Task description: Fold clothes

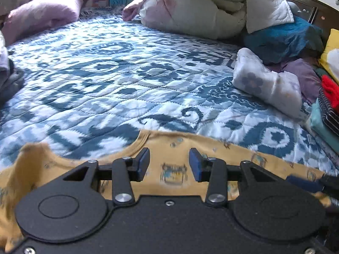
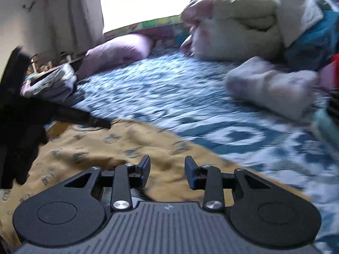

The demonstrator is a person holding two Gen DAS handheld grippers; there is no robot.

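Observation:
A mustard-yellow garment (image 1: 169, 141) with small printed figures lies spread on the blue-and-white quilt (image 1: 106, 74) at the near edge of the bed. My left gripper (image 1: 169, 155) hovers over its neckline area with the blue pads apart and only flat fabric showing between them. One blue pad (image 1: 305, 183) of the right gripper pokes in at the right edge. In the right wrist view the right gripper (image 2: 167, 164) stands open above the rumpled garment (image 2: 95, 144). A dark, blurred finger (image 2: 91, 120) of the left tool rests at the garment's far left edge.
A folded white floral piece (image 1: 267, 84) lies at the right. Behind it are a cream comforter pile (image 1: 201, 10) and teal fabric (image 1: 284, 38). A pink pillow (image 1: 42, 12) is at the back left, stacked clothes (image 1: 326, 114) at the right edge, grey clothing (image 1: 10, 78) at the left.

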